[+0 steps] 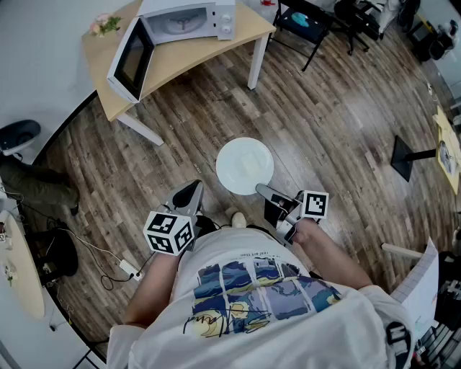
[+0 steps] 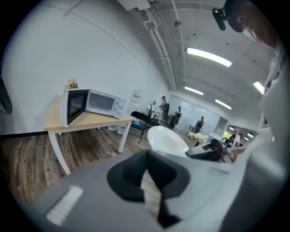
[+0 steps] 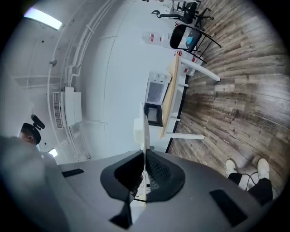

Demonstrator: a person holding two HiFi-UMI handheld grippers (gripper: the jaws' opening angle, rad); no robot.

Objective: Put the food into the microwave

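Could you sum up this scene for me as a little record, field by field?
right gripper: shut on the rim of the white plate, held over the floor
left gripper: shut, empty
microwave: on the wooden table, door open
food on plate: too pale to make out
plate in microwave: not yet

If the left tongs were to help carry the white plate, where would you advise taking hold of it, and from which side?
Pinch the thin rim of the plate on its left side, coming in level from the left. It is held flat and level, so probably only the rim fits between jaws, and the right tongs hold its near right rim.
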